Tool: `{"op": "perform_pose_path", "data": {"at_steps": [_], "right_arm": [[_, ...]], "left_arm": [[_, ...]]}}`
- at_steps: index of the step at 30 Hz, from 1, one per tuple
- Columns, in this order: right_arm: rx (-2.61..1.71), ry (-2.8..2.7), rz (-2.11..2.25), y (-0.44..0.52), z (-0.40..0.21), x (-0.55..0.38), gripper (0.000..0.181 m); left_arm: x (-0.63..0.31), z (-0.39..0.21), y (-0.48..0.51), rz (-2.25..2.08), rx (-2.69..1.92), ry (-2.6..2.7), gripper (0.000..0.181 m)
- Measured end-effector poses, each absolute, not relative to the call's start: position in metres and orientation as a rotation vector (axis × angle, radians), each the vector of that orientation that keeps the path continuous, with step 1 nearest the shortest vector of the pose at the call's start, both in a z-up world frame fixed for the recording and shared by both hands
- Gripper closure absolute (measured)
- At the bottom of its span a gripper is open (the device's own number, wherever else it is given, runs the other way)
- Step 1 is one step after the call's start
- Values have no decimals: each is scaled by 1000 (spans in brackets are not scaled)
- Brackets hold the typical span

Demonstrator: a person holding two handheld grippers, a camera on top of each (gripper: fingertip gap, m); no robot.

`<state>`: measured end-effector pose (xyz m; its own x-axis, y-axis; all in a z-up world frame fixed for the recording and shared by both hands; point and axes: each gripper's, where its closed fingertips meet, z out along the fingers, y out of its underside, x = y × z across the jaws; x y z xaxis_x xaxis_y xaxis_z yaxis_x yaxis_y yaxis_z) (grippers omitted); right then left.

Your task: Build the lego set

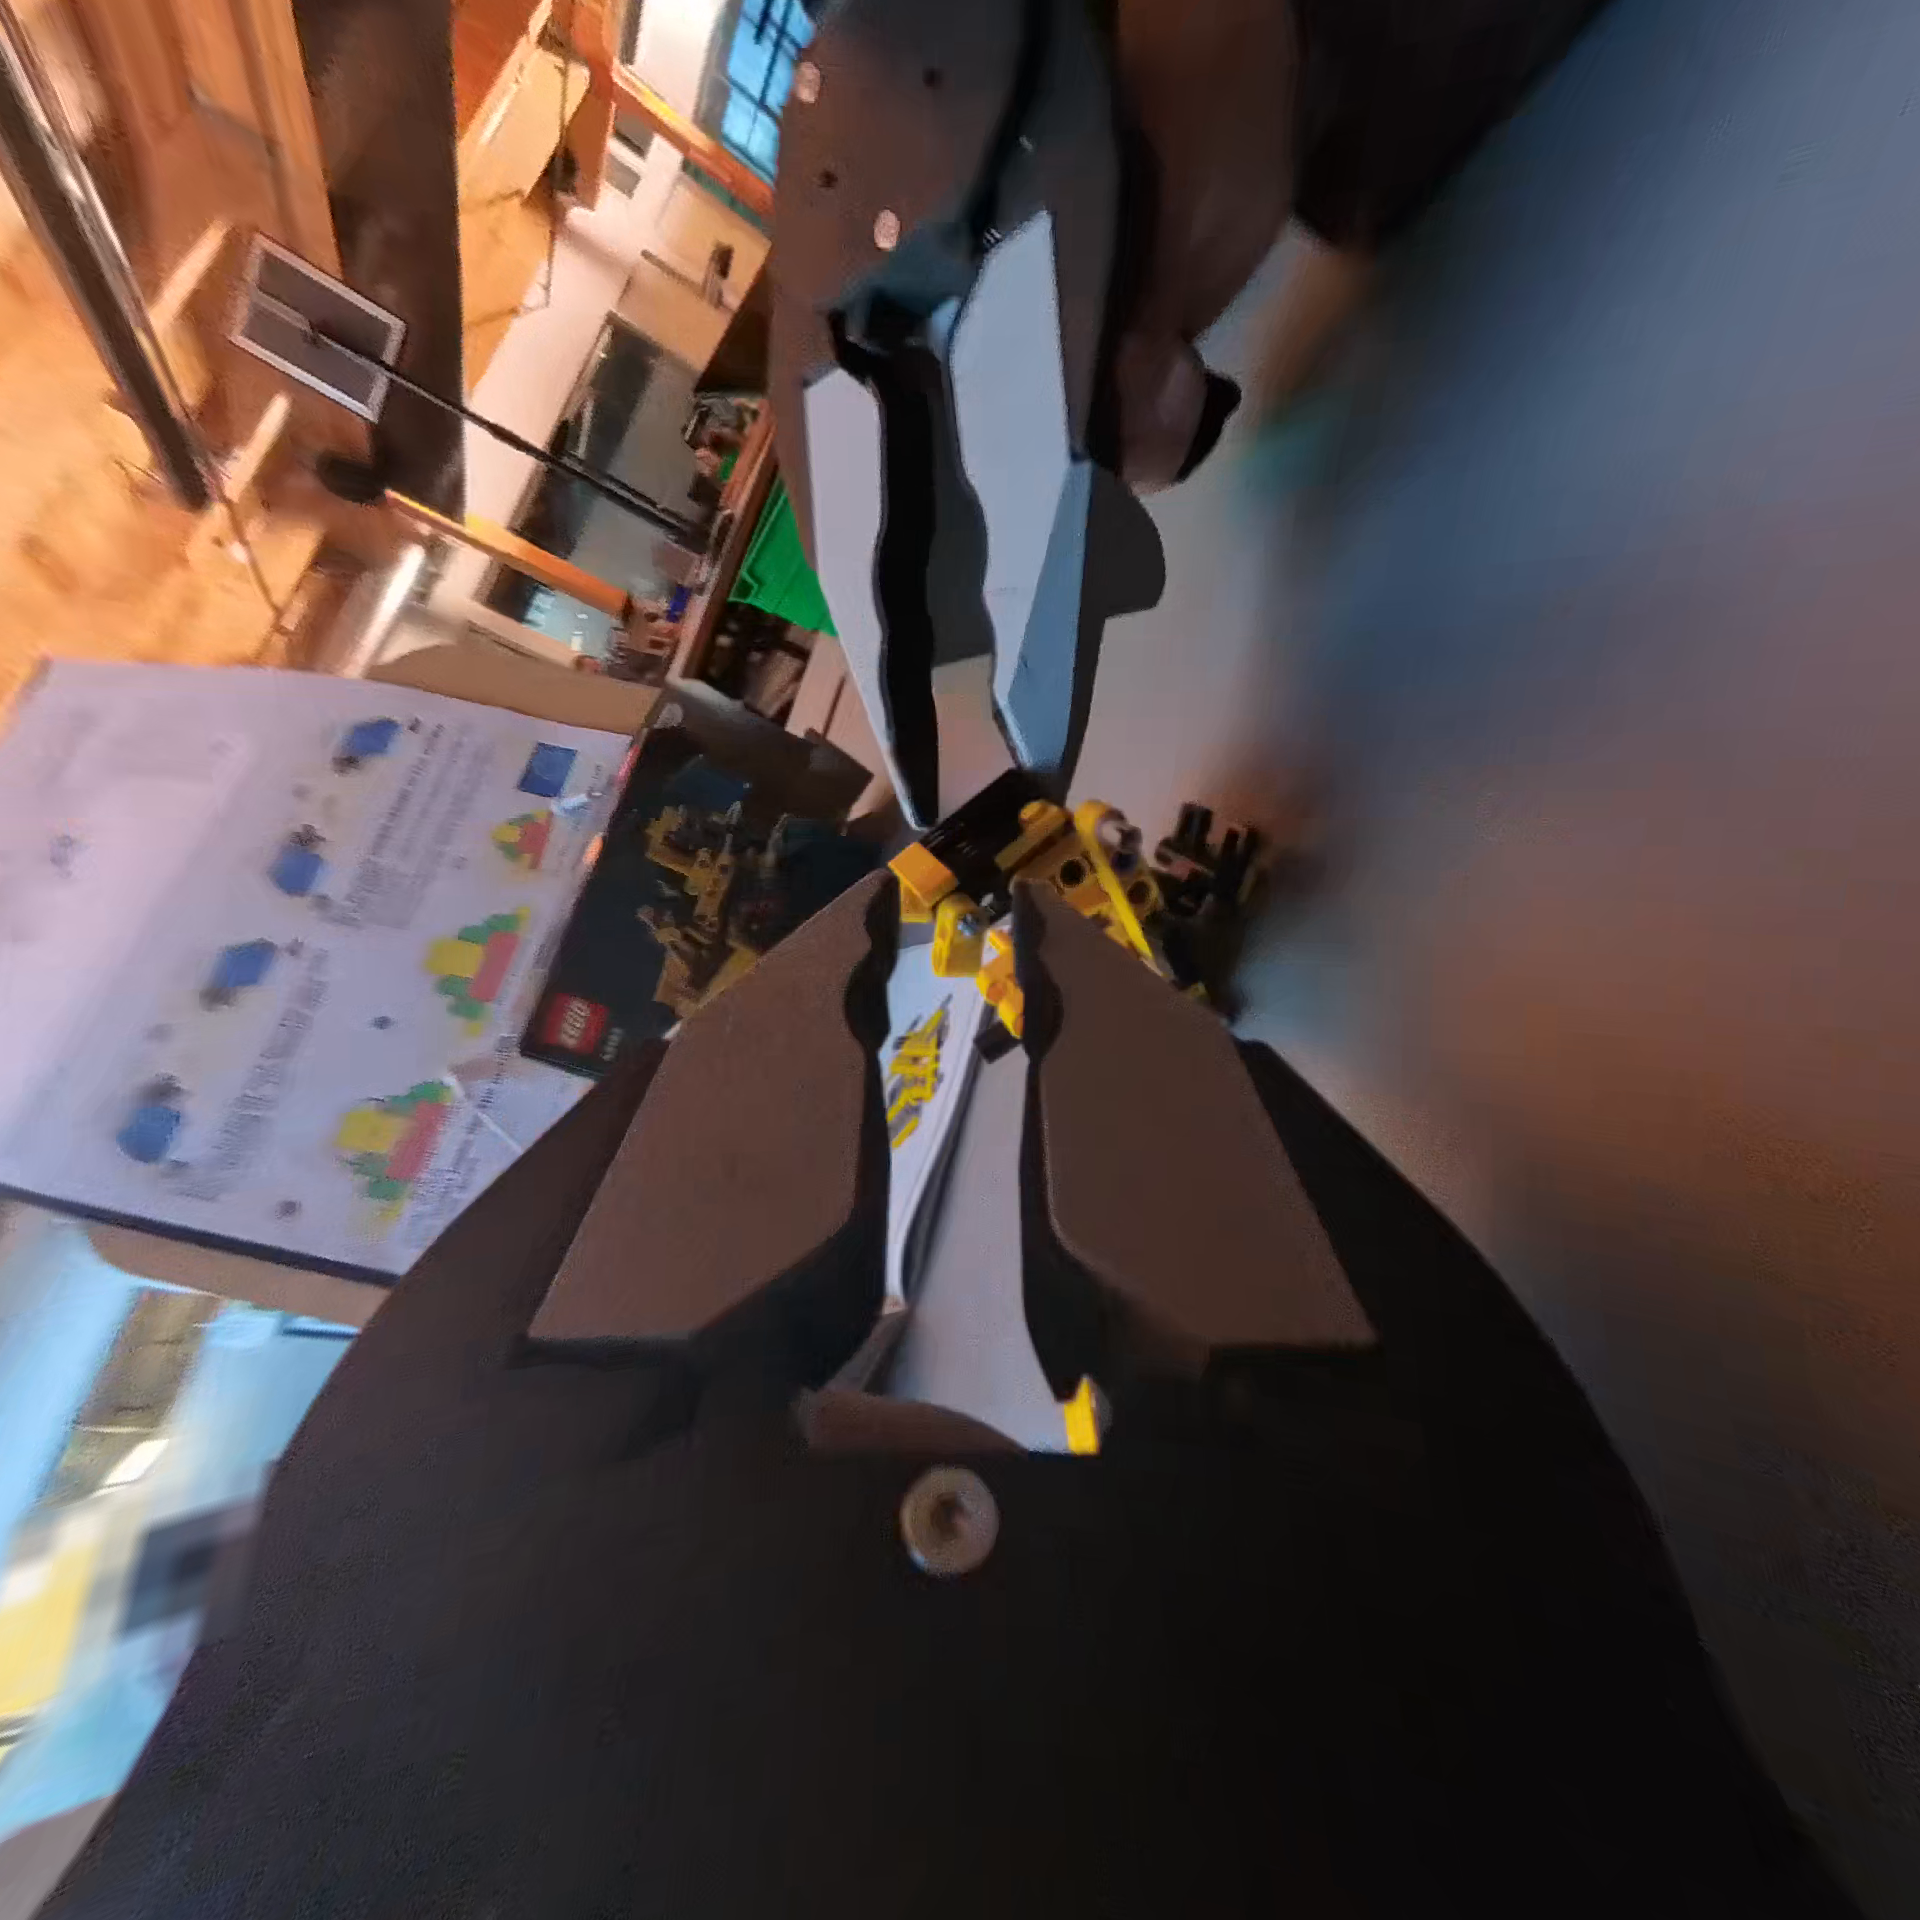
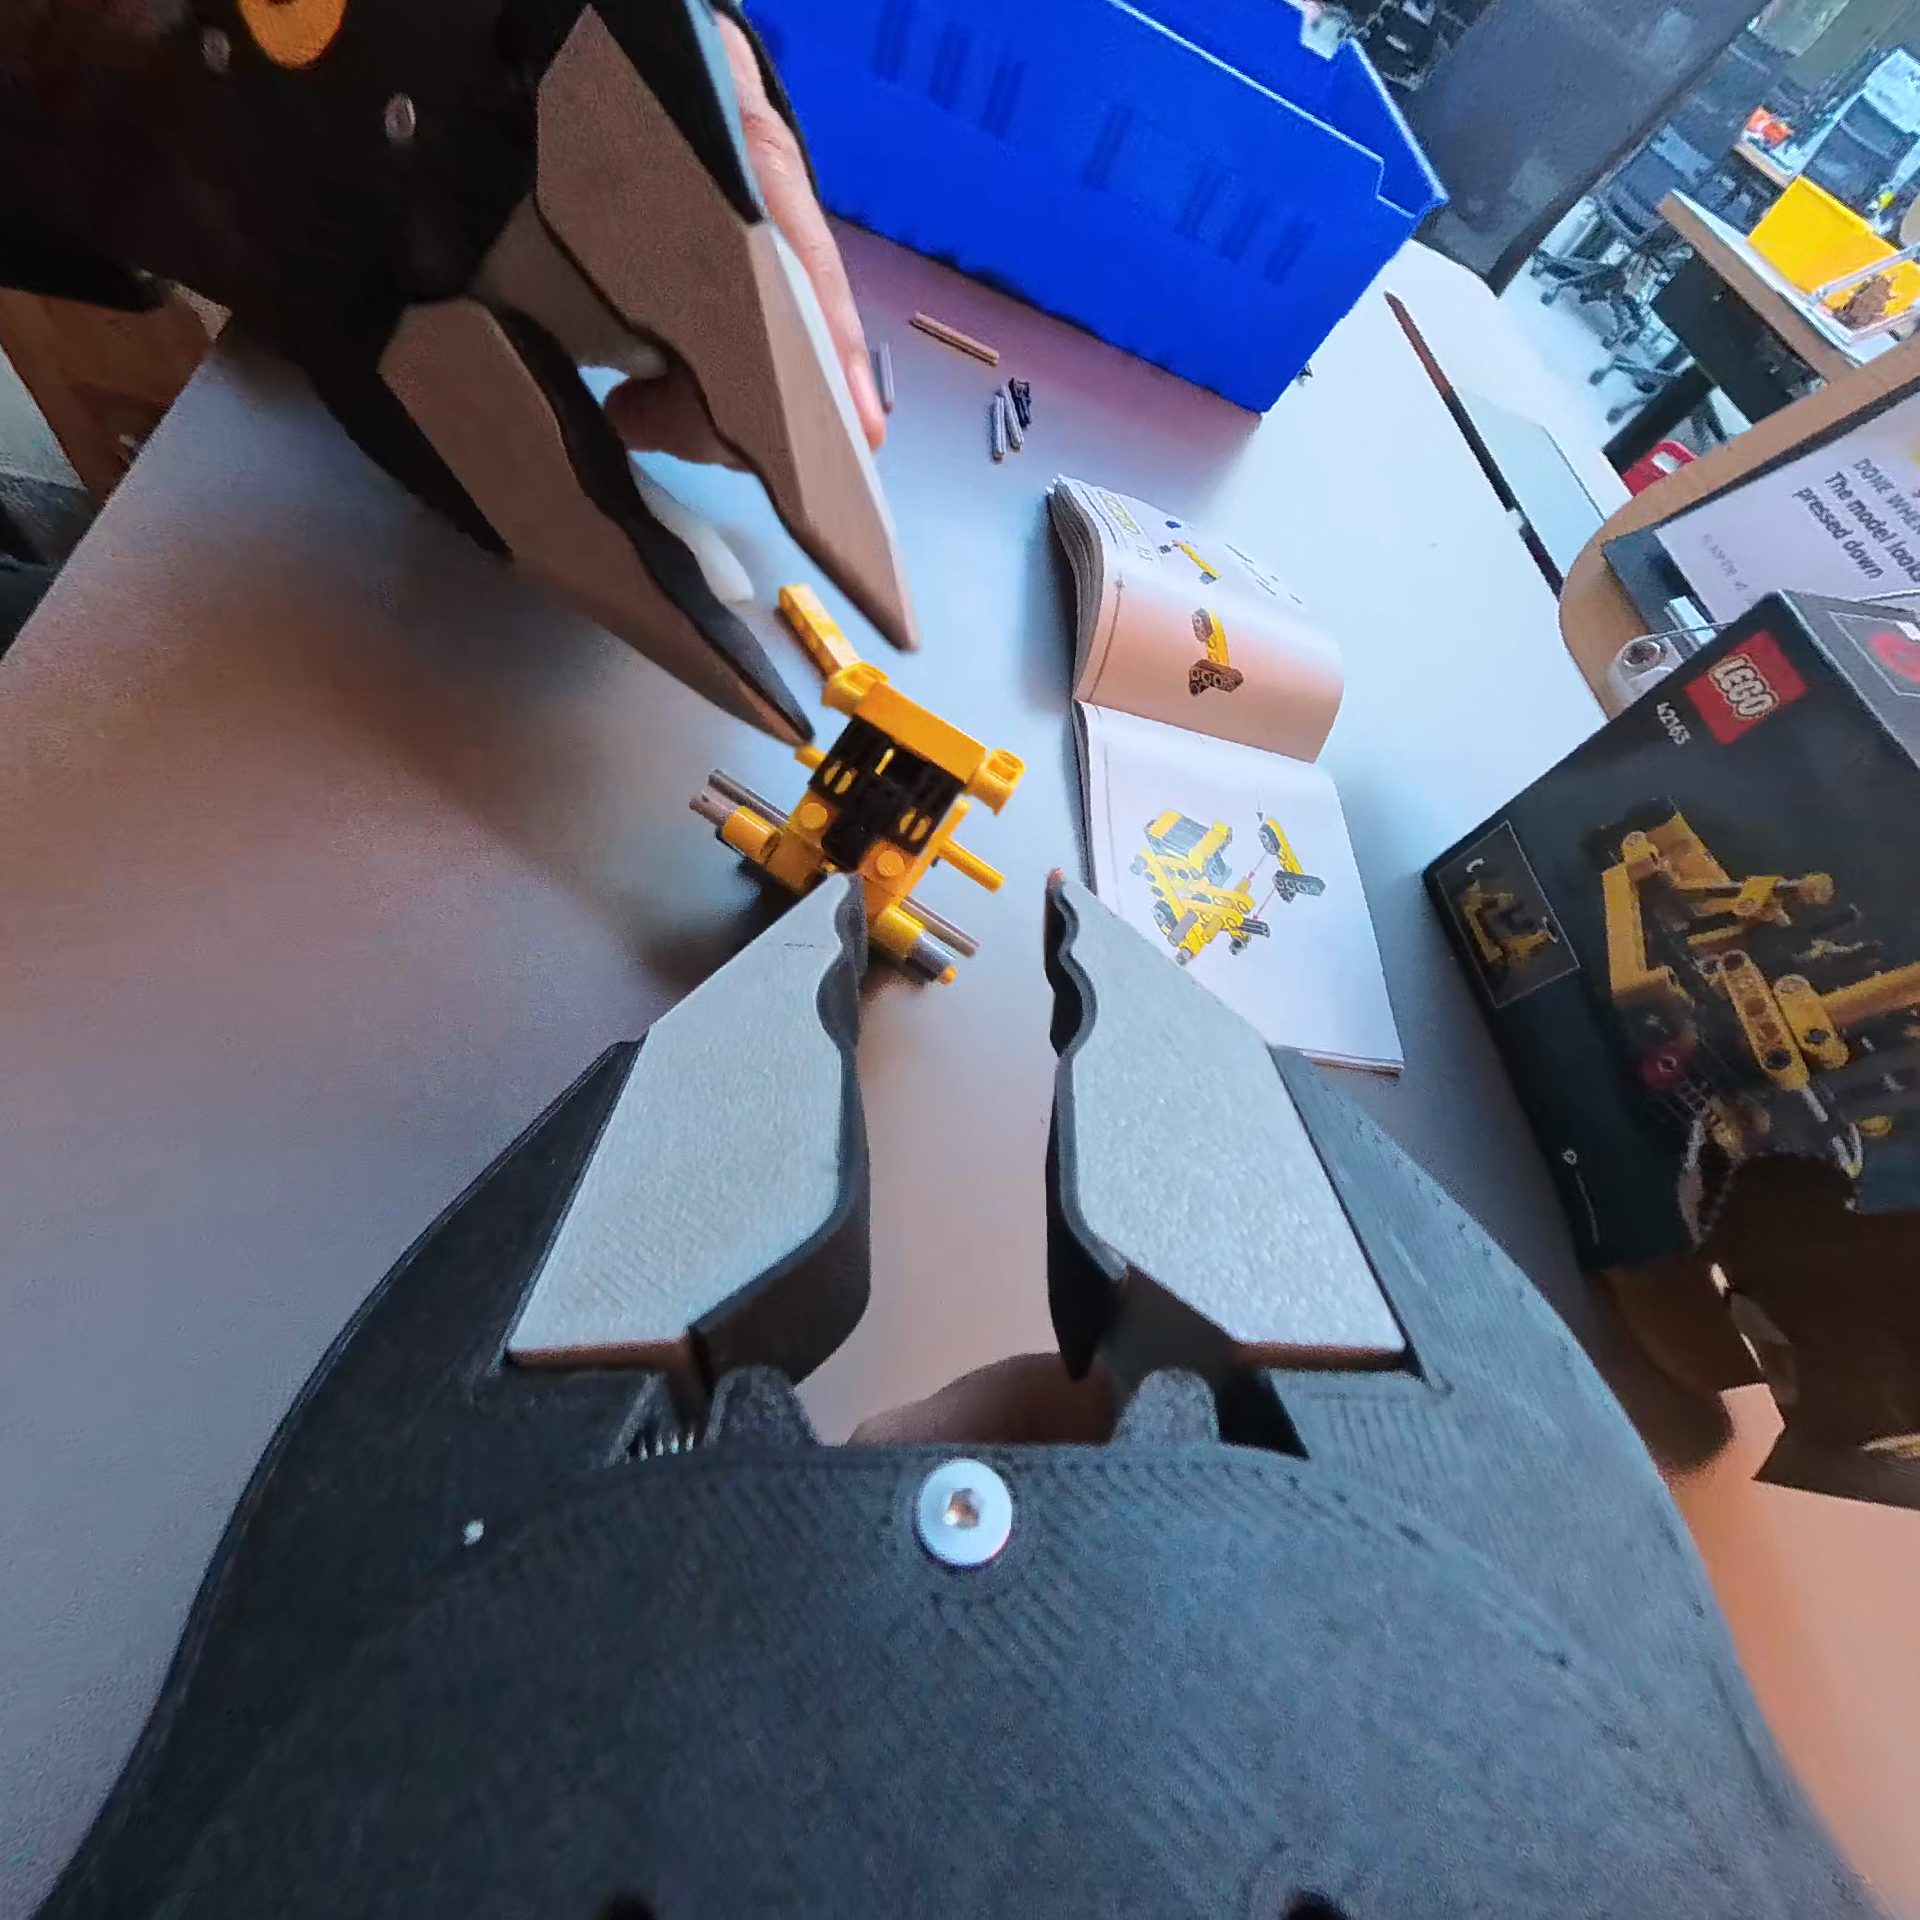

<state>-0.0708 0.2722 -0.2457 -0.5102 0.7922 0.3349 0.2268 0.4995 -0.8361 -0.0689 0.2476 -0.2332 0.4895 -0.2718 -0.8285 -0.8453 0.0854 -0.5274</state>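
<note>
model (image 2: 883, 800): half-built yellow-and-black thing, sitting on the table (image 2: 312, 831) at 12 o'clock from the right gripper (image 2: 951, 904)
left gripper (image 2: 857, 675): spread, tips either side of the model's far end
right gripper: spread too, empty
handling: light, rigid, but pins and axles probably pop off — I'd pinch the black core
manual (image 2: 1226, 831): open at 2 o'clock

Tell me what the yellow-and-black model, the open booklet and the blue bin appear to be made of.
The yellow-and-black model looks like hard moulded plastic: glossy, with crisp edges and pin holes. The open booklet looks like paper with a smooth printed finish: thin pages curl up at its spine. The blue bin is probably rigid plastic, judging by its even colour and moulded ribs, though it is blurred.
</note>
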Motion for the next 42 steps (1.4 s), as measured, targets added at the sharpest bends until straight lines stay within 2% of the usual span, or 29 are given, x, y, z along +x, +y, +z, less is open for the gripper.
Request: {"op": "perform_pose_path", "data": {"at_steps": [5, 21, 33, 38, 42], "right_arm": [[-875, -1960, 985, 284, -241, -71, 151], [-1002, -1945, 972, 310, -238, -61, 157], [-1033, -2189, 1024, 283, -266, -41, 158], [-1040, -2221, 1011, 278, -273, -43, 161], [-1032, -2234, 1006, 275, -273, -44, 168]], "left_arm": [[-80, -222, 242, 400, -1507, 920, 161], [-83, -238, 244, 295, -1625, 892, 162], [-52, -219, 246, 91, -1596, 881, 161], [-34, -246, 254, 117, -1695, 976, 156], [-40, -261, 260, 229, -1730, 1011, 169]]}}
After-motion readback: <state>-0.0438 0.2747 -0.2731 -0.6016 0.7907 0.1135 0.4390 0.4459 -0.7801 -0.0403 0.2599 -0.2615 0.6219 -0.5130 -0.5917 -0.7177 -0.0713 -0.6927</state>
